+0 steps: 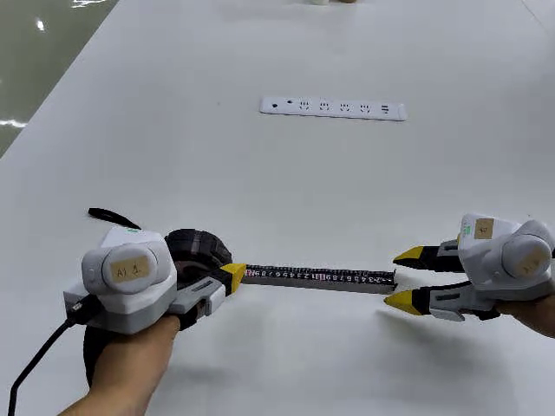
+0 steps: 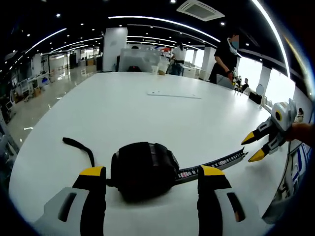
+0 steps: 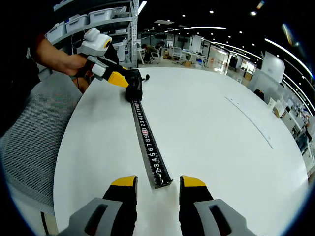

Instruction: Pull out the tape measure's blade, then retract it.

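Head view: left claw pinches rounded black tape measure; right claw spread.

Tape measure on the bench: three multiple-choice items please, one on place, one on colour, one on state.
1. Where is the free end of the blade?
A. On the table, just in front of the right claw
B. Under a power strip
C. Hanging off the table edge

2. What colour is the case of the tape measure?
A. Red
B. White
C. Black

3. How does the right claw stand?
A. Shut on the blade
B. Open, with the blade end unclamped
C. Shut on a cable

Key: 1 A, the right gripper view shows the blade end lying flat just ahead of the gap between the tips; 2 C, the left gripper view shows a black case; 3 B, the two yellow tips stand apart with bare table between them.
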Demonstrator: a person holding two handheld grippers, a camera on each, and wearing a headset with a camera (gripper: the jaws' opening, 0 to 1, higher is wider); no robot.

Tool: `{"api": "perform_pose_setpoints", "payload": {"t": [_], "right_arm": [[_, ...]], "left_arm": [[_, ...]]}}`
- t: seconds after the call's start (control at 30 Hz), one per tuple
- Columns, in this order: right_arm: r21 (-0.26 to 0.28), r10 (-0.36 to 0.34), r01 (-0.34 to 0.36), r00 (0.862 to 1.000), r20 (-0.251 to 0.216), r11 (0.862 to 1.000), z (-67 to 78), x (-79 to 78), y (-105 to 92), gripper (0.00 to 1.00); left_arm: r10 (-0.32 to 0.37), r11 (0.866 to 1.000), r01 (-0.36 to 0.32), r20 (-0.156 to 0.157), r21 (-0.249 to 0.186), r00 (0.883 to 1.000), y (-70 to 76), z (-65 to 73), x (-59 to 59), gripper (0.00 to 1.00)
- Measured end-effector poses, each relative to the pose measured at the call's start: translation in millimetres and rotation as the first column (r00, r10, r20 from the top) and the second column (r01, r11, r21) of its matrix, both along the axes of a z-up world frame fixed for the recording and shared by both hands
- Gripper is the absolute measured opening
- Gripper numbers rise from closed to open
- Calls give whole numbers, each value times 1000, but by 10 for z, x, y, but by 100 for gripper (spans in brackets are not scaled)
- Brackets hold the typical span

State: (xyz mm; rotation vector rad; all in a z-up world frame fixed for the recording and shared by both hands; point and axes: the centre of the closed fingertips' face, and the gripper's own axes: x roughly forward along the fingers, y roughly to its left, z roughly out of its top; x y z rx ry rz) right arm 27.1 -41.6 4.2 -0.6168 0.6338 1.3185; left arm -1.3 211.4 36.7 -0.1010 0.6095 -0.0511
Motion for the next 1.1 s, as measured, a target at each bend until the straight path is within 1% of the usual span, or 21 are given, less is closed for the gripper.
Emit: {"api": "perform_pose_setpoints", "payload": {"t": [0.03,0.1,0.17,0.27,0.47,0.67,0.83,1.1], "right_arm": [[-3,10,-10,1000,0,1000,-10,7,-2,29],[-9,21,-21,1000,-2,1000,-28,19,-9,28],[-17,36,-36,999,-7,999,-27,-6,-7,26],[-32,65,-65,998,-6,997,-68,-3,-10,24],[-37,85,-85,996,-6,996,-86,17,6,18],[-54,111,-111,994,-7,992,-150,11,-3,15],[-53,114,-114,994,-4,992,-163,23,3,13],[-46,118,-118,993,-8,992,-167,34,6,12]], "left_arm": [[3,1000,-3,-4,0,1000,4,-8,2,70],[11,1000,-11,-3,4,1000,18,-11,10,69],[17,1000,-17,-8,0,1000,25,-24,18,68],[28,1000,-28,-10,-2,1000,40,-33,36,66],[51,999,-51,-13,-7,999,70,-51,86,63],[62,998,-62,-20,-9,998,73,-85,118,61],[76,997,-77,-24,-12,997,87,-100,126,61],[90,996,-90,-33,-4,995,94,-141,155,60]]}}
